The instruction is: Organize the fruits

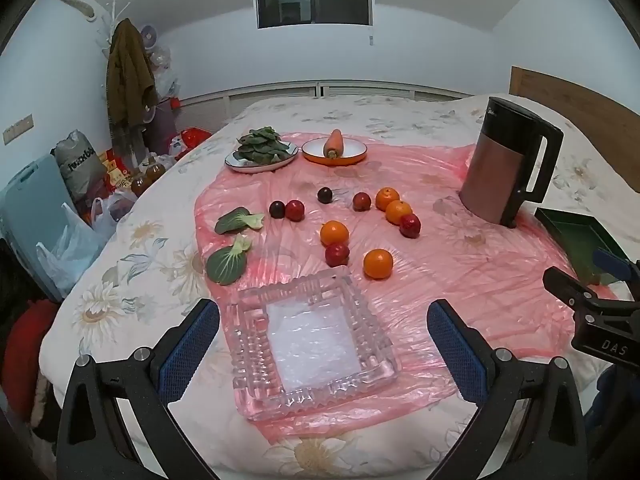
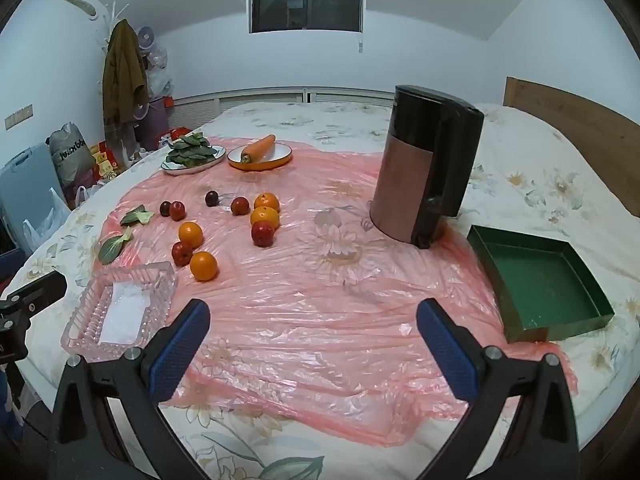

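Bed under pink sheet (image 2: 320, 300): both claws empty, fruit not yet sorted.

Left claw (image 1: 323, 334) has its jaws spread wide, holding nothing, above the glass tray (image 1: 308, 344) at lower centre; right claw (image 2: 313, 338) likewise spread over bare sheet, green tray (image 2: 540, 284) at right. Oranges (image 1: 378, 264) and red fruit (image 1: 337, 255) lie loose at mid-frame. Advice: take the nearest orange first, centre it between the pads, close gently, since round fruit will likely roll on soft bedding.

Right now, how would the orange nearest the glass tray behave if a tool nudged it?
The orange is round, so it would likely roll. It lies on wrinkled pink plastic sheet over soft bedding, which may slow it. The red fruit close beside it could get bumped.
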A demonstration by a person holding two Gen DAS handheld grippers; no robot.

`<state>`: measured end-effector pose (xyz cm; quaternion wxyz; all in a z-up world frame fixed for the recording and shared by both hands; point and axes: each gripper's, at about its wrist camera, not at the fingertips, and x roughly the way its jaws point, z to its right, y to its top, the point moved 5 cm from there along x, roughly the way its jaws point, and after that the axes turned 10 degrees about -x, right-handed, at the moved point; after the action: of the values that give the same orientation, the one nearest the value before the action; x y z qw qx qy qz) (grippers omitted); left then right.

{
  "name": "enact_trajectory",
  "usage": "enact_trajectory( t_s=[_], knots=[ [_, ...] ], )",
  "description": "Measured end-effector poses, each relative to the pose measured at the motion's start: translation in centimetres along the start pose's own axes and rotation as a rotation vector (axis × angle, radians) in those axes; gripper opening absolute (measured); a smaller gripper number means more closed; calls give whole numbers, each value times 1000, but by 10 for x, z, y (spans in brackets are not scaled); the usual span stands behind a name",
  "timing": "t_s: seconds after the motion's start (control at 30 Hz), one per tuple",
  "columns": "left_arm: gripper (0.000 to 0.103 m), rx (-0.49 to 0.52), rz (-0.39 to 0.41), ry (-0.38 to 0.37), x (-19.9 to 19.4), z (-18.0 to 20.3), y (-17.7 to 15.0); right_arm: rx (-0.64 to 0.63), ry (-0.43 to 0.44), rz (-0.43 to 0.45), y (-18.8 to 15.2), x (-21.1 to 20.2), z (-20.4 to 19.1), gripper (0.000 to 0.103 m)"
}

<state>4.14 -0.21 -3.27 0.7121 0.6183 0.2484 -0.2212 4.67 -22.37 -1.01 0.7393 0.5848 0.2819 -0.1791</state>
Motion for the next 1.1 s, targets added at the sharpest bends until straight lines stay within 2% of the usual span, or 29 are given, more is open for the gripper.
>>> enact_trajectory(
  t_s=[0.37,0.53,1.1],
  knots=[
    [102,-35,-21,0,5,-1,1,-7,13,-7,3,2,2,103],
    [102,-13,-19,3,5,4,1,2,19,0,2,3,3,103],
    [102,-30,-52,-33,12,11,-2,-22,21,-13,-2,8,0,103]
  ],
)
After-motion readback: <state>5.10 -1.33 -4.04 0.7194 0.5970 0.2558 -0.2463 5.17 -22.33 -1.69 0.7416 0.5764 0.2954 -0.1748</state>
